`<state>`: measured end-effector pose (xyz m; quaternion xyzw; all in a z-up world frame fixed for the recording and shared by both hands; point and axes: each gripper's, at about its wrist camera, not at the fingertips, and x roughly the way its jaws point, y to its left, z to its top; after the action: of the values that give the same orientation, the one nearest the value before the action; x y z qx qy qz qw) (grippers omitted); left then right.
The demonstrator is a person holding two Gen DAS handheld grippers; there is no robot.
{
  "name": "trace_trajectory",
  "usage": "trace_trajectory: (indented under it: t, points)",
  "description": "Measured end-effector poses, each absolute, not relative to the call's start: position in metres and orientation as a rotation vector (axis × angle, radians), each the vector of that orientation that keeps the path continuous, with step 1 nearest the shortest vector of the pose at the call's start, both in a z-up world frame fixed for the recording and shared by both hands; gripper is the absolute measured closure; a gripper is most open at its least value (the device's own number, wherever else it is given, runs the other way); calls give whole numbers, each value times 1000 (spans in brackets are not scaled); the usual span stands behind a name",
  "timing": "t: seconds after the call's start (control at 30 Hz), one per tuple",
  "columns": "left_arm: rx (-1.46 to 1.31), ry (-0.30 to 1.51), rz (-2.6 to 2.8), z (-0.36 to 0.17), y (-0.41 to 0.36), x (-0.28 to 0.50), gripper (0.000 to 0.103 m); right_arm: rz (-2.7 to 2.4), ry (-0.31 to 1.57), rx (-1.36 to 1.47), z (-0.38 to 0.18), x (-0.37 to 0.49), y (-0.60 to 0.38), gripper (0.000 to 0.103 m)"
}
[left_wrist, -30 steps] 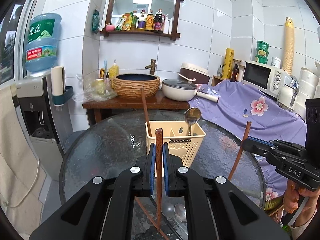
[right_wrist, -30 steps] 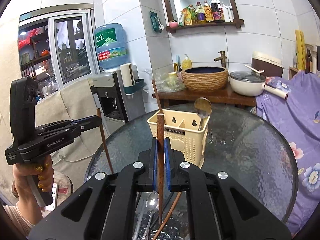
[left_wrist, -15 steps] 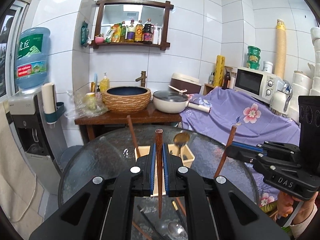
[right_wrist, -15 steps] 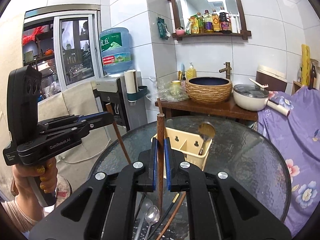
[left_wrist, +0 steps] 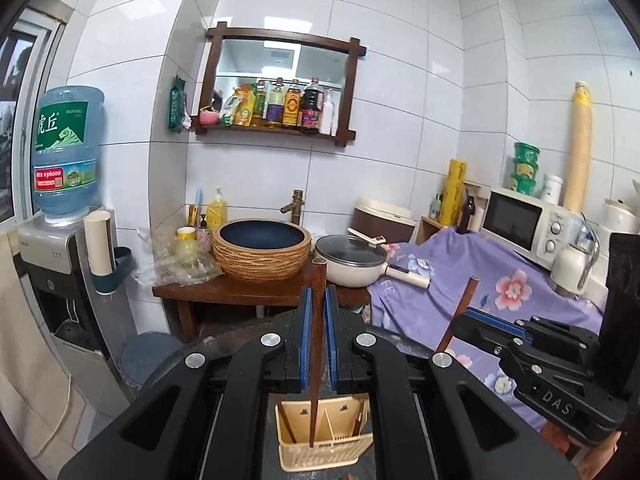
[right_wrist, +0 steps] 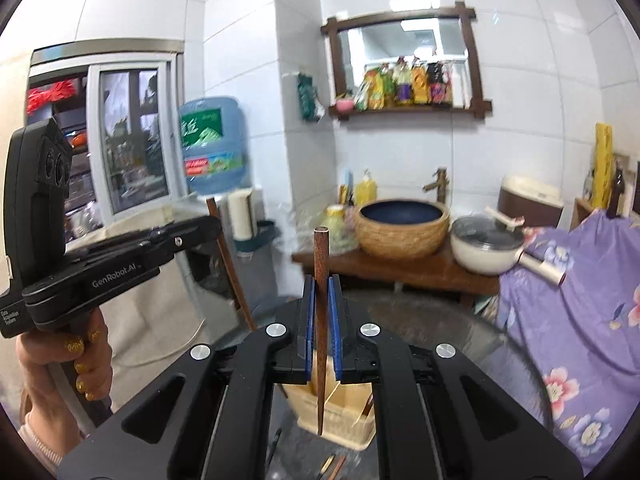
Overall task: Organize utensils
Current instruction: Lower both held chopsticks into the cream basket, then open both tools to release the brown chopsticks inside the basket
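Gripping a brown chopstick upright between its blue pads, the left tool sits at the lower centre of its frame, the stick's tip hanging over the cream utensil caddy at the bottom edge. The right tool is likewise clamped on a second chopstick, pointing down at the same caddy on the glass worktop. A woven basin stands behind, mid-frame.
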<state>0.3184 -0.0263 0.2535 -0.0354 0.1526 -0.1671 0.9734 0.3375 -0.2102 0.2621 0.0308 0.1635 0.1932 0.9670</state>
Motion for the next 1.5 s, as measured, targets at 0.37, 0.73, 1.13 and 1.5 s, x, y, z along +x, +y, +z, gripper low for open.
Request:
trace_trajectory:
  t: [0.37,0.73,1.13,1.5]
  points:
    - [-100,367,-281,216,-35,360,96,301,352,67,224,386,-206,95]
    - [-89,482,-270,151,-38,376,96,290,443,86,163,402,-207,95]
    - [-80,539,-252,119,-38,386,96,273,469,85,142,409,-208,95]
    - [-79,529,-245,119,-34,387,86,229,462,107,139,415,-216,95]
